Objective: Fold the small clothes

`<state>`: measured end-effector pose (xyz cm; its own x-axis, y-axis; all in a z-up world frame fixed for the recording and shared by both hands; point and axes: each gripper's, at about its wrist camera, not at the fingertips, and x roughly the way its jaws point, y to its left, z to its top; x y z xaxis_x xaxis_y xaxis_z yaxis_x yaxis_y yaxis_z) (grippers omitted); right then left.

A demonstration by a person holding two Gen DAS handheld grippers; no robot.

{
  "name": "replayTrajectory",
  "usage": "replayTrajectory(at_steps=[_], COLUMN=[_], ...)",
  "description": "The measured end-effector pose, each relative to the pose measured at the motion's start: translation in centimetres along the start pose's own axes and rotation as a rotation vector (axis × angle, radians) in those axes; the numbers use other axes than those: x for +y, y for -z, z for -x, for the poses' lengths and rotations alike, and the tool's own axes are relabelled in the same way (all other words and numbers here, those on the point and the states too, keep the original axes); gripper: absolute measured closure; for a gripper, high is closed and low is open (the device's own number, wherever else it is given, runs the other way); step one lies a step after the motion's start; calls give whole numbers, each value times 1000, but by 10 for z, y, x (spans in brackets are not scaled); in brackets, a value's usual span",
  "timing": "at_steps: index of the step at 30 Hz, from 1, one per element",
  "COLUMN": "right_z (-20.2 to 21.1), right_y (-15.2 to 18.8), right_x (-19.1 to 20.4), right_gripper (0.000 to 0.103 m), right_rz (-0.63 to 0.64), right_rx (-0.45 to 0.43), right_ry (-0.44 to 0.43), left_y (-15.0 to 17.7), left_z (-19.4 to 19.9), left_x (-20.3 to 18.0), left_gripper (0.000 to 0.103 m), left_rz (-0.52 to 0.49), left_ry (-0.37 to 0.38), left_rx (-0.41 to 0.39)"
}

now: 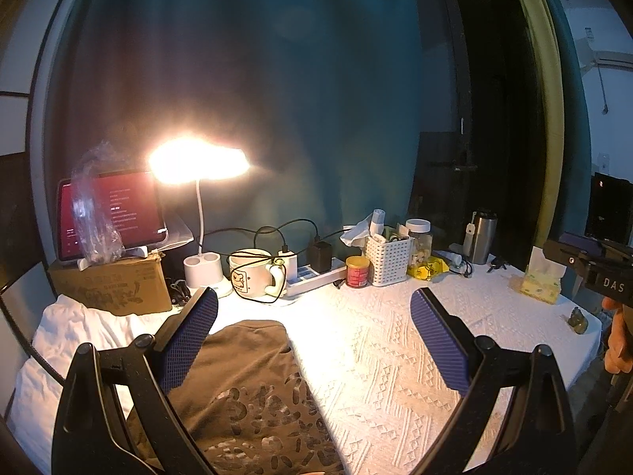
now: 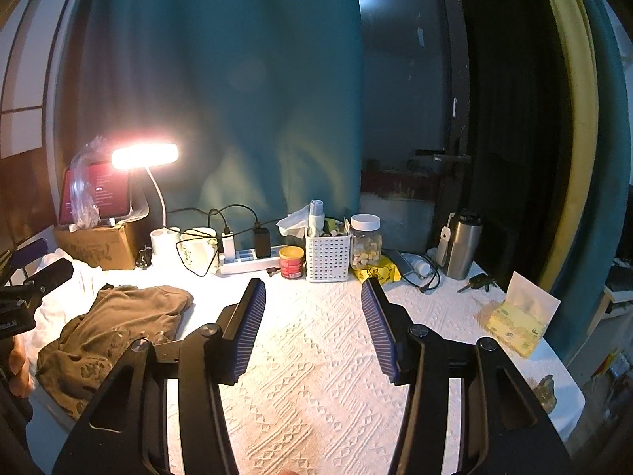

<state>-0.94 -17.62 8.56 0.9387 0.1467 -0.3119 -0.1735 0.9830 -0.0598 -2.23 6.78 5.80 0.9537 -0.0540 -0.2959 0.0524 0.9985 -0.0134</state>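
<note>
Your brown garment [image 2: 114, 336] lies crumpled on the white tablecloth [image 2: 316, 356], well left of your right gripper [image 2: 314, 332] and directly under your left gripper [image 1: 312, 340], which is nearer. Its long axis runs away from you. Both sets of jaws stand wide and empty. Behind the fingers, a mug [image 1: 253, 273] and a cardboard box [image 1: 114, 285] crowd the far edge.

The letters "DAS" are read in white on the black body of the right gripper [image 1: 605, 273] at the right edge. Print on the brown garment [image 1: 253, 403], tablet screen [image 1: 114, 213] and cardboard box [image 1: 114, 285] cannot be read.
</note>
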Motion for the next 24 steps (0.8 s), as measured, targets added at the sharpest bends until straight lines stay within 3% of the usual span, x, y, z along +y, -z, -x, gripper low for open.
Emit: replayTrajectory(at_steps=[24], right_z=[-4], right_y=[-2], right_x=[6], right_gripper=[50], right_rz=[29], right_rx=[2], right_ry=[-18], left_y=[0], left_z=[-2], left_x=[6], left_gripper=[6], left_rz=[17], left_ry=[-23], left_rx=[9])
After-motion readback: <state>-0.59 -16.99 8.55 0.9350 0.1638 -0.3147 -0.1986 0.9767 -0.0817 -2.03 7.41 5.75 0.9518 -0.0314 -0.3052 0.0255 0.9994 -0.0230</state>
